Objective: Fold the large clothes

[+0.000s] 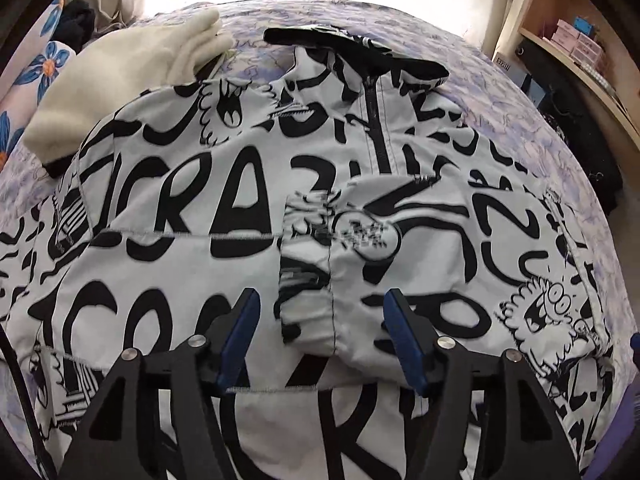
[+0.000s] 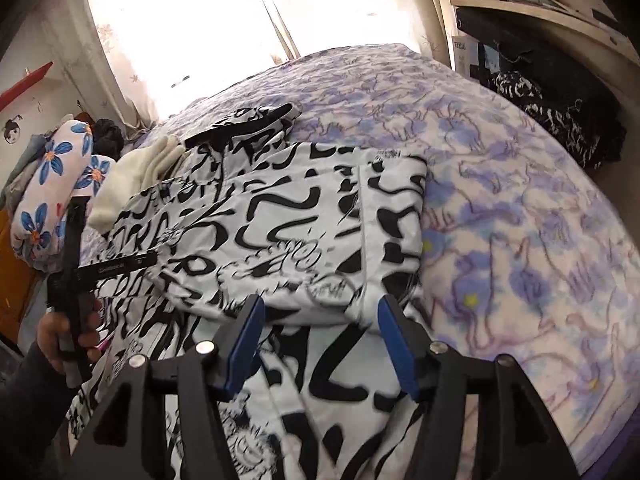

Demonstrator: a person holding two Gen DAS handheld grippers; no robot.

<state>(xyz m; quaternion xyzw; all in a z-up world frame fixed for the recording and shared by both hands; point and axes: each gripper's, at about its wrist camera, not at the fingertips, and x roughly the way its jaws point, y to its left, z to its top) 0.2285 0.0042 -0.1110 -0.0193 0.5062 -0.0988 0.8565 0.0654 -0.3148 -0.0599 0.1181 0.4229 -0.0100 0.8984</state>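
1. A white jacket [image 1: 248, 216] covered in black graffiti lettering and cartoon figures lay spread across a bed with a lilac floral bedspread [image 2: 520, 220], its black collar [image 1: 356, 50] toward the curtained window [image 2: 180, 20] and its zip running down the middle.
2. The left gripper [image 1: 322, 332] hung above the jacket's lower front, its blue-padded fingers [image 1: 240, 332] spread apart. A sleeve cuff lay on the jacket in the gap between them, but the pads pressed on nothing.
3. The right gripper [image 2: 320, 340] hovered over the jacket's right side, where a sleeve lay folded across the body. Its fingers [image 2: 394, 340] also stood apart, with only loose fabric below them.
4. In the right wrist view, a hand [image 2: 68, 336] in a dark sleeve gripped the handle of the left gripper at the picture's left edge.
5. A cream garment [image 1: 120, 76] lay just beside the jacket's shoulder, with a blue-flowered pillow [image 2: 52, 188] beyond it. A wooden shelf [image 2: 540, 12] held small boxes.
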